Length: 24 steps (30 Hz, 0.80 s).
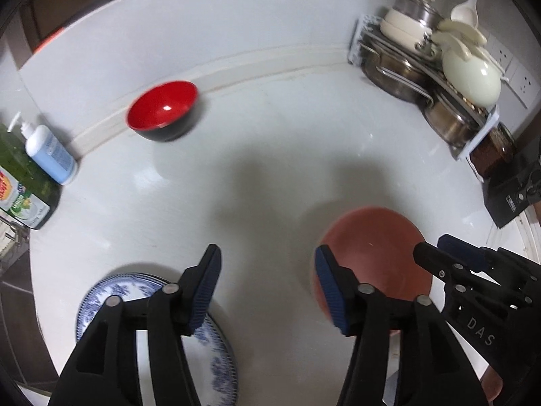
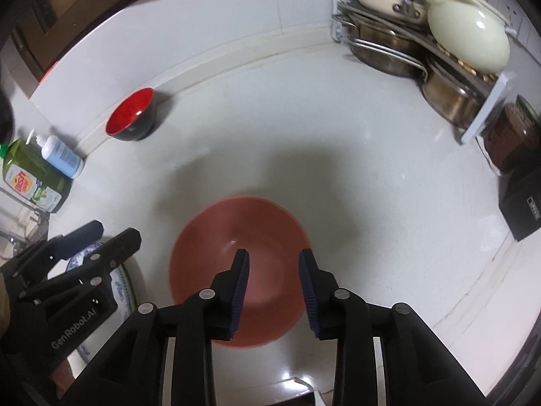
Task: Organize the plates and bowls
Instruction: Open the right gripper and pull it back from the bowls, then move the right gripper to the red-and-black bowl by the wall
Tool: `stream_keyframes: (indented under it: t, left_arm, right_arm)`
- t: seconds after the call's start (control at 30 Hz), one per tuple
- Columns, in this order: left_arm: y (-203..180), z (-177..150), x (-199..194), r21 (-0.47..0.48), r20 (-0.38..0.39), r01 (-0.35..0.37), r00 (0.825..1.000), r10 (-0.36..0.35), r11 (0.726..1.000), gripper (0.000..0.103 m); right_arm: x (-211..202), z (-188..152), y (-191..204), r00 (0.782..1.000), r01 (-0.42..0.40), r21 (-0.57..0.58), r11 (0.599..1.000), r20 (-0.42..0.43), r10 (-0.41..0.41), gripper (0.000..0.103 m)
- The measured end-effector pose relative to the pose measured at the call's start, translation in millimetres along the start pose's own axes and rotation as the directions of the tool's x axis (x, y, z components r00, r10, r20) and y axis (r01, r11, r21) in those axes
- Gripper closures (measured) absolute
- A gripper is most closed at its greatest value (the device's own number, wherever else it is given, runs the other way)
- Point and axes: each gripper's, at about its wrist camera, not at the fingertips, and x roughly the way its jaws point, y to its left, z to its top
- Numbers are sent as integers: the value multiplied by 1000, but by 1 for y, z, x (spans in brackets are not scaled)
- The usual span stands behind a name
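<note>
1. Now, far left on the white tabletop [image 1: 270,176]: a green dish-soap bottle [image 2: 33,176] and a white-and-blue pump bottle [image 1: 50,155] stand side by side.
2. Behind them, a glossy bowl, red inside and black outside [image 1: 162,110], sits by the back ledge.
3. Down front, the left tool [image 1: 267,264] hangs released, nothing between its pads, above a blue-and-white patterned plate [image 1: 111,291].
4. Moving right, the right tool [image 2: 274,264] is parted over a round terracotta-pink bowl [image 2: 236,233], gripping nothing.
5. Far right, a rack of steel pots [image 2: 389,50].
</note>
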Motion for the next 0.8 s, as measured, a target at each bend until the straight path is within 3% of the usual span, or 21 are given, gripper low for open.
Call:
stream_keyframes:
  t: [0.17, 0.47, 0.57, 0.67, 0.8]
  left_arm:
    - [26, 5, -13, -29, 51, -41, 998, 42, 999, 35]
    - [71, 18, -25, -62, 93, -107, 989, 113, 992, 22]
    - [84, 21, -26, -74, 96, -114, 988, 121, 991, 21]
    - [100, 27, -26, -83, 98, -139, 984, 147, 987, 21]
    - [121, 37, -25, -95, 98, -164, 980, 173, 982, 20]
  right_arm:
    - [-8, 8, 21, 999, 1, -40, 999, 38, 1, 59]
    - [-11, 27, 59, 997, -30, -87, 996, 67, 36, 58]
    - [-11, 37, 74, 996, -30, -117, 993, 79, 40, 57]
    - [-8, 50, 85, 994, -50, -135, 990, 90, 62, 47]
    - [-3, 65, 101, 993, -41, -154, 987, 100, 57, 47]
